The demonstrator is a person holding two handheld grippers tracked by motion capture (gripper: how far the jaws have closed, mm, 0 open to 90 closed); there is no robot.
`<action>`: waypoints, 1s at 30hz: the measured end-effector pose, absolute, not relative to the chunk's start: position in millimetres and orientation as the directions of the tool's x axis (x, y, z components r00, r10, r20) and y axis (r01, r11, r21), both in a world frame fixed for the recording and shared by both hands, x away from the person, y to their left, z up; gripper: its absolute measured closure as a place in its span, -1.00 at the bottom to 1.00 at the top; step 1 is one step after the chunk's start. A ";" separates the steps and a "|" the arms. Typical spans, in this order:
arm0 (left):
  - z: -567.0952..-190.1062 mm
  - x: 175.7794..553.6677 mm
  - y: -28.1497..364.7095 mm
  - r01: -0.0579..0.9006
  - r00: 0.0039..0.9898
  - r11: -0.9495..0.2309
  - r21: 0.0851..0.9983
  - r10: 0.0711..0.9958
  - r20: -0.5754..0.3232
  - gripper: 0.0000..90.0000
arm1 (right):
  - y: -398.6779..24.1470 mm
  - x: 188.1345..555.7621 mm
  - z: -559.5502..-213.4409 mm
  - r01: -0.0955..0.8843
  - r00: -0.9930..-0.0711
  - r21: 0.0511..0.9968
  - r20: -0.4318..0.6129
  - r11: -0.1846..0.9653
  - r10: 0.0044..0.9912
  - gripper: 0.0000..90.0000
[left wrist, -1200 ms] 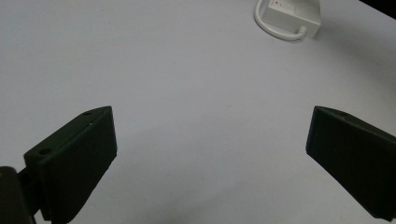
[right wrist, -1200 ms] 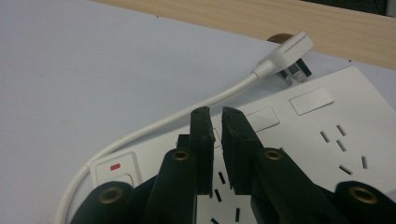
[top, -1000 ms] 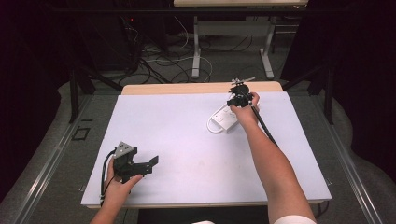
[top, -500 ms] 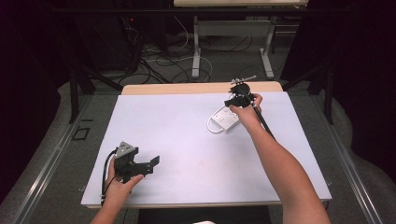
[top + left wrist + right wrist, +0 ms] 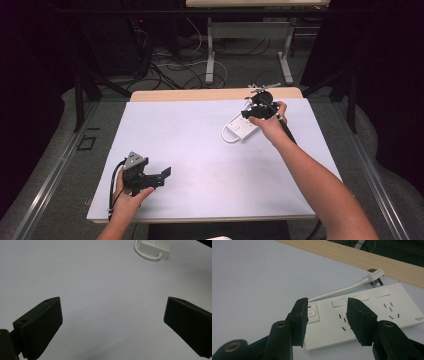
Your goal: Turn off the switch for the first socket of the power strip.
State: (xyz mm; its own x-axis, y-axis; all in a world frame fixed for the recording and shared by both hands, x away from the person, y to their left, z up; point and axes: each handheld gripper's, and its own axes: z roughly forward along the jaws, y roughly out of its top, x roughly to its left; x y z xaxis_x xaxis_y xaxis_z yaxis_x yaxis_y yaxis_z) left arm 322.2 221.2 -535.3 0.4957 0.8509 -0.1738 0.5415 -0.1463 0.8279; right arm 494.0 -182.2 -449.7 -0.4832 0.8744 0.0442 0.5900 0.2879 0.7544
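White matte tabletop (image 5: pixel 200 150) bears a white plastic power strip (image 5: pixel 367 317) at its far right, untouched I judge: my right gripper (image 5: pixel 327 315) hovers half-open over its switch end, my left gripper (image 5: pixel 150 177) wide open, empty

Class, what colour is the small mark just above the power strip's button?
Red, on the power strip; clearest in the right gripper view.

1. The flat white table cover (image 5: pixel 200 150) looks smooth and matt, like a paper or plastic sheet, can't tell which.
2. A pale wooden table edge strip (image 5: pixel 367 257) shows faint grain.
3. The white plastic power strip (image 5: pixel 372 315) is smooth with a slight sheen, and so is its white cord (image 5: pixel 337 293).
4. The black right gripper (image 5: pixel 327 320) has matt plastic-looking jaws, a bit rough at the edges.
5. The black left gripper (image 5: pixel 112 320) has the same dull finish.
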 end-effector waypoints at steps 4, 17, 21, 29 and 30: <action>-535.1 322.0 221.0 0.538 0.495 -0.143 0.831 0.851 -0.174 -0.96 | -178.6 476.3 -444.2 0.571 -0.523 0.763 0.052 0.304 0.851 0.04; -534.5 321.0 220.4 0.540 0.493 -0.145 0.829 0.853 -0.172 -0.96 | -186.5 432.8 -440.2 0.497 -0.569 0.807 0.026 0.319 0.822 -0.29; -534.2 320.7 220.8 0.539 0.493 -0.147 0.829 0.854 -0.169 -0.96 | -194.8 422.7 -439.9 0.487 -0.567 0.820 0.034 0.301 0.823 -0.45; -534.1 320.4 221.2 0.540 0.490 -0.146 0.829 0.855 -0.168 -0.96 | -212.5 399.8 -443.2 0.464 -0.559 0.837 0.022 0.291 0.829 -0.68; -534.1 320.5 221.1 0.540 0.490 -0.146 0.829 0.855 -0.168 -0.96 | -214.0 396.5 -443.6 0.462 -0.558 0.838 0.021 0.289 0.830 -0.70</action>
State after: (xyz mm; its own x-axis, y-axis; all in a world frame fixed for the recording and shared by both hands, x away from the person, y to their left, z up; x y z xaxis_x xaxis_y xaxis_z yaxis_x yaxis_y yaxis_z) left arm 320.5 221.1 -534.1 0.4898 0.8555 -0.1680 0.5396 -0.1461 0.8291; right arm 396.5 -214.0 -443.6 -0.5579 0.8296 0.0212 0.4621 0.2893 0.8383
